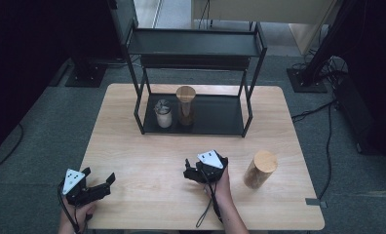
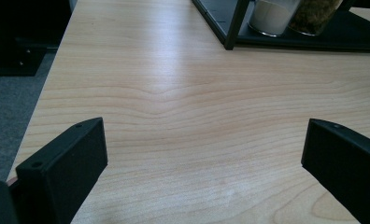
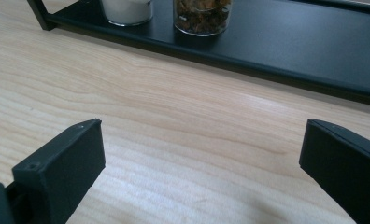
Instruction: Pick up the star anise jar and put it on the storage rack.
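- You have no readable text, label, brand, number or sign anywhere here.
- The jars on the shelf (image 1: pixel 191 117) and the wooden-lidded jar (image 1: pixel 260 169) on the table (image 1: pixel 147 156) show you no lettering.

Black claws (image 1: pixel 101 183), grey triangular plates (image 1: pixel 73 181)

Grey carpet floor (image 1: pixel 40 131), dark surroundings, light wood table (image 1: pixel 147 161).
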`<state>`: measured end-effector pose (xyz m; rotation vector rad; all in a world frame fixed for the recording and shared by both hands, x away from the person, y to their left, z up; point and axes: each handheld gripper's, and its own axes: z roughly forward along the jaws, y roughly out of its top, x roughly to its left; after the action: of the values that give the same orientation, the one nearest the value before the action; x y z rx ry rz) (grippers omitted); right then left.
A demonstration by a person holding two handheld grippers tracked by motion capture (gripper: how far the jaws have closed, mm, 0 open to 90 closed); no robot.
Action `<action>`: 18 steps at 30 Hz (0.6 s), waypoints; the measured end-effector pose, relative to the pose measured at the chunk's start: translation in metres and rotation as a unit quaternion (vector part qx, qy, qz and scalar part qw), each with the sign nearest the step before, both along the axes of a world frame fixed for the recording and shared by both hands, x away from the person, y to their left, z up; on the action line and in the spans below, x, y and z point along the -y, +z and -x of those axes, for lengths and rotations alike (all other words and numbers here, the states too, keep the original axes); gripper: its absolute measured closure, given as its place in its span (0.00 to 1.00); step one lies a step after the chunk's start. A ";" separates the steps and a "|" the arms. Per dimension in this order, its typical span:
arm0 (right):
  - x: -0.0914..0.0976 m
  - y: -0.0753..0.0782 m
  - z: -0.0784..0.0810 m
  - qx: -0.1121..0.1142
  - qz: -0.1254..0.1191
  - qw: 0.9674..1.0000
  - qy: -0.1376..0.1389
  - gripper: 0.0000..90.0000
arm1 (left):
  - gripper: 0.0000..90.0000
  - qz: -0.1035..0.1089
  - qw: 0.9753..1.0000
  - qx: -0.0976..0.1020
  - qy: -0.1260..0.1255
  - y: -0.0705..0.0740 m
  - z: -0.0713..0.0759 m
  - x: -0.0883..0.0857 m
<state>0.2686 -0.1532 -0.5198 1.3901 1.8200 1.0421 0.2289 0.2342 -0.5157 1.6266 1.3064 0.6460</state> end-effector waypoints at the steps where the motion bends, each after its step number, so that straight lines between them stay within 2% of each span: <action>1: 0.000 0.000 0.001 0.000 0.000 1.000 0.001 0.00 | 0.01 0.000 1.000 0.000 0.000 0.000 0.000 0.000; 18: 0.002 0.000 0.032 0.004 0.006 1.000 0.007 0.00 | 0.01 -0.001 1.000 -0.001 0.002 0.000 0.000 0.000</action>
<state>0.2367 -0.1551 -0.5202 1.3664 1.8296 1.0410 0.2290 0.2341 -0.5157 1.6262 1.3115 0.6492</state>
